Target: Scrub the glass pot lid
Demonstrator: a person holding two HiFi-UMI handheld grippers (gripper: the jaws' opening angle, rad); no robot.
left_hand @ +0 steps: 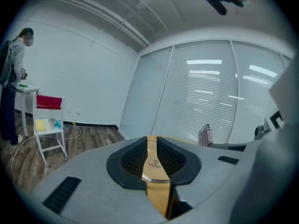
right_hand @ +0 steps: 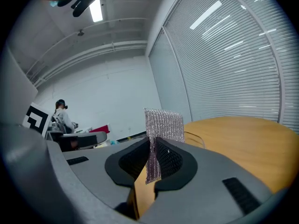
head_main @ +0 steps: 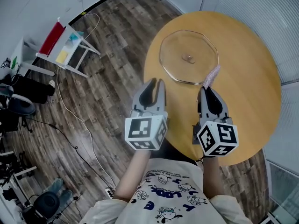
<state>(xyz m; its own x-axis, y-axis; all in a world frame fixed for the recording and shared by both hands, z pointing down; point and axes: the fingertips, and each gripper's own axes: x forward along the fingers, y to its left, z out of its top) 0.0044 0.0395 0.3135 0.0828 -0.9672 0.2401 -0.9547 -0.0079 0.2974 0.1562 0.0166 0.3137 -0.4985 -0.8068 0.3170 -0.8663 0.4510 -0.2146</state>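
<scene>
1. Nearest to the head camera, a printed shirt (head_main: 168,190) is seen at the bottom centre of the frame, with the two marker cubes (head_main: 145,132) of the grippers just above it.
2. The left gripper (head_main: 155,82) is held at mid-frame, over the lower left edge of the round wooden table (head_main: 247,101). Its jaws are drawn almost together, with only a narrow slit left, and nothing is gripped in it.
3. The right gripper (head_main: 208,88) is clamped on a silvery mesh scrubber (head_main: 211,76). The scrubber stands up out of the jaws, with its free end at the lid's lower right rim in the head view. Whether glass is touched cannot be told.
4. The glass pot lid (head_main: 187,45) is laid flat on the table, knob (head_main: 189,57) up, above and between the two grippers in the upper middle of the frame.
5. The step in hand is judged to be the bringing of the scrubber onto the glass; no scrubbing is shown yet.
6. To do it well, the lid is best steadied first, since smooth glass on smooth wood is likely to slide. The left jaws could be pressed against the rim or closed on the knob.
7. The scrubber is best laid flat, not edge-on, and worked in overlapping strokes from rim to knob. Moderate pressure is advised, so that the thin mesh is not folded or pulled from the jaws.
</scene>
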